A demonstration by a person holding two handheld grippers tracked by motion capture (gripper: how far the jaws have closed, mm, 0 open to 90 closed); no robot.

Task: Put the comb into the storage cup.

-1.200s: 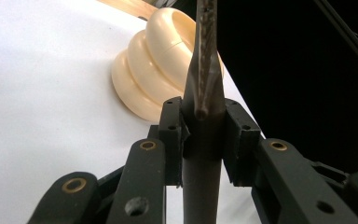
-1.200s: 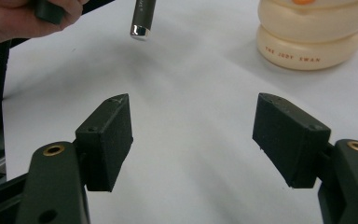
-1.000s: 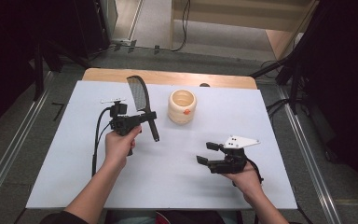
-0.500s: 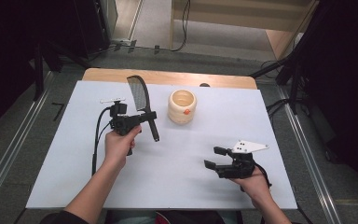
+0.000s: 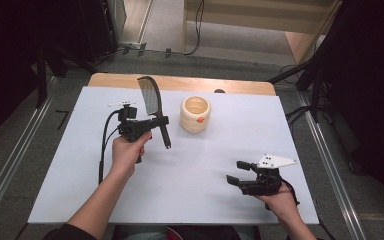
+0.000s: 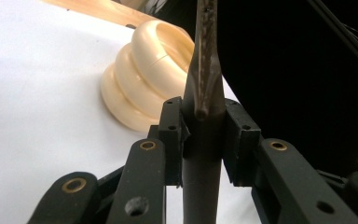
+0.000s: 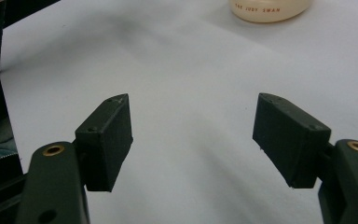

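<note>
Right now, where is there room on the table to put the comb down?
The big white patch between the left claw, the cup and the right claw is bare. So is the near-left corner of the table. It is crowded by the cup, where the comb hangs.

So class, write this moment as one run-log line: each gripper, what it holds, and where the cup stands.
left gripper: shut on comb, raised | right gripper: open, empty | cup: upright on table, beside comb
</note>
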